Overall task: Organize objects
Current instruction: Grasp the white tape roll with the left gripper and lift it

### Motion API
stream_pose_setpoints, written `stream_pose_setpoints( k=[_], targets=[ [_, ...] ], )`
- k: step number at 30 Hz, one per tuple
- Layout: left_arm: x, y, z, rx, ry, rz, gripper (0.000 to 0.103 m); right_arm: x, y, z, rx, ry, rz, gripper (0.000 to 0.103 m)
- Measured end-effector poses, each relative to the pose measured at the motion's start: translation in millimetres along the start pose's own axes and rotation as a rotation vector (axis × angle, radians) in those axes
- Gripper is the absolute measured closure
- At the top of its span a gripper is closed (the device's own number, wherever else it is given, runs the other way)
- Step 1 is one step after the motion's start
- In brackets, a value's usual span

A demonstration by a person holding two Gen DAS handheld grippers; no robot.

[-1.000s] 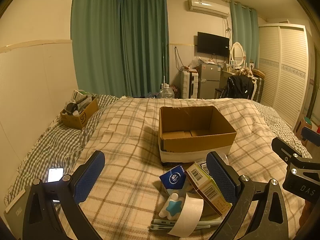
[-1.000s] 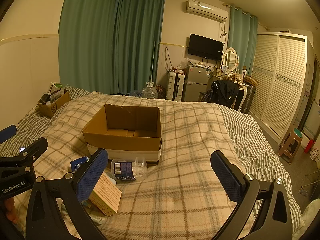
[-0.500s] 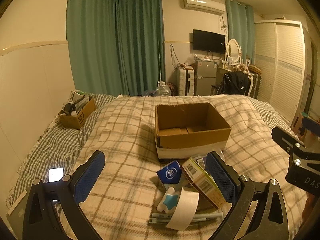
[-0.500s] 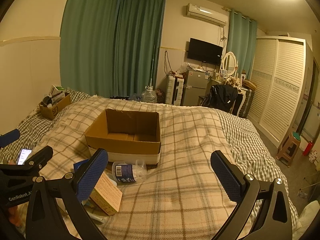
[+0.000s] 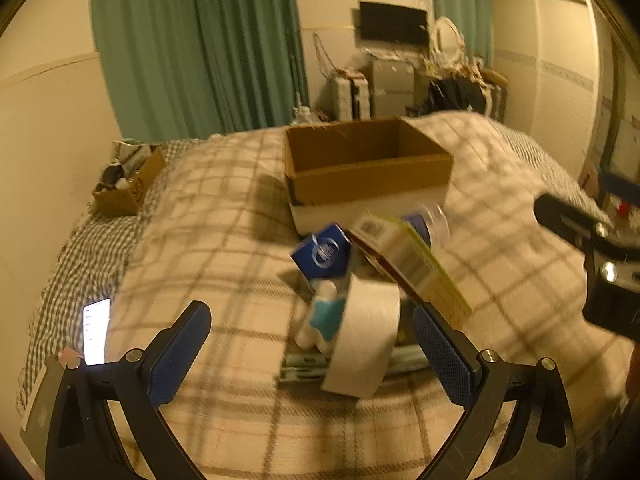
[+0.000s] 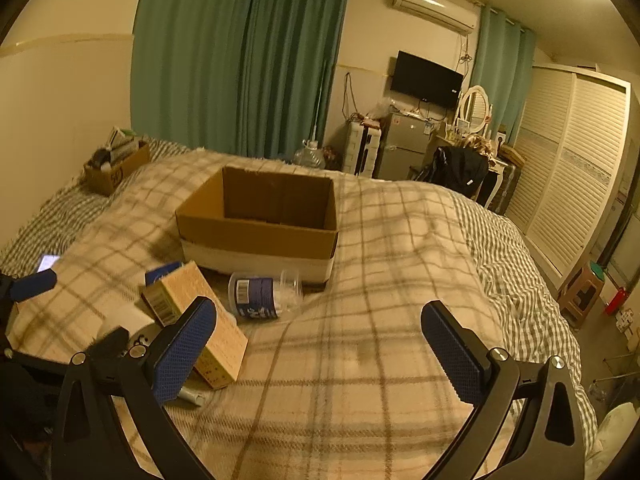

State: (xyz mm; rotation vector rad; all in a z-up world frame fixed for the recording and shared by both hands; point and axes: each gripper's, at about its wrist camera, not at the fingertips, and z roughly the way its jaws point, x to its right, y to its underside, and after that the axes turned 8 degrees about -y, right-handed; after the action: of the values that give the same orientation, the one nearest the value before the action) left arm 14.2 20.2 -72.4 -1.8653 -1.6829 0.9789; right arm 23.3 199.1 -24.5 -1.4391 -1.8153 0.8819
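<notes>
Lay in a loose heap on the plaid cream-and-brown blanket [image 5: 224, 248], just below centre of the left wrist view: a roll of white tape [image 5: 366, 336] standing on edge, a small blue carton with a round white logo [image 5: 324, 254], a long tan-and-green printed cardboard box [image 5: 416, 268] tilted across the heap, and a white-and-teal item [image 5: 324, 318] too blurred to name. Sat just behind the heap, touching the blanket at centre frame: an open brown cardboard box with a white lower band [image 5: 360, 172], nothing visible inside. Lay on its side against that box's front, at lower centre of the right wrist view: a clear plastic bottle with a dark blue label [image 6: 262, 296].

Hovered above the blanket near the heap, fingers spread wide and holding nothing, the tape roll between the blue pads in the frame: the left gripper [image 5: 312, 356]. Hung over bare blanket at lower right of its own view, fingers likewise wide apart and gripping nothing: the right gripper [image 6: 320, 344].

Farther out, at the left edge: a lit phone [image 5: 96, 330] on grey checked bedding and a small brown carton full of clutter [image 5: 128, 184]. Beyond the bed: green curtains [image 6: 240, 52], a black wall television [image 6: 426, 80], a white louvred wardrobe [image 6: 572, 160].
</notes>
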Motion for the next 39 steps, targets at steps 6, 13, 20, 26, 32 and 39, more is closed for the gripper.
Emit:
stream_pose_setpoints(
  k=[6, 13, 20, 26, 32, 39],
  targets=[
    [-7.4, 4.2, 18.3, -0.087, 0.181, -0.037, 0.071, -4.8, 0.8, 3.3, -0.01, -0.006, -0.018, 0.0],
    [-19.0, -3.0, 4.8, -0.046, 0.167, -0.047, 0.072, -25.1, 4.4, 8.8, -0.043, -0.061, -0.082, 0.001],
    [-37.6, -11.3, -2.9, -0.012, 0.151, -0.073, 0.072, -51.0, 13.5, 17.5, -0.09, -0.165, -0.158, 0.001],
    [-42.4, -18.1, -18.3, 0.029, 0.149, -0.073, 0.072, -61.1, 17.8, 26.4, -0.123, -0.201, -0.178, 0.001],
    [-56.2, -31.5, -27.7, 0.074, 0.13, -0.098, 0.072, -59.9, 11.2, 31.0, -0.121, -0.193, -0.152, 0.001],
    [-86.1, -47.9, -32.6, 0.119, 0.084, -0.15, 0.076, -72.0, 7.2, 45.9, -0.149, -0.171, -0.18, 0.0]
  ],
)
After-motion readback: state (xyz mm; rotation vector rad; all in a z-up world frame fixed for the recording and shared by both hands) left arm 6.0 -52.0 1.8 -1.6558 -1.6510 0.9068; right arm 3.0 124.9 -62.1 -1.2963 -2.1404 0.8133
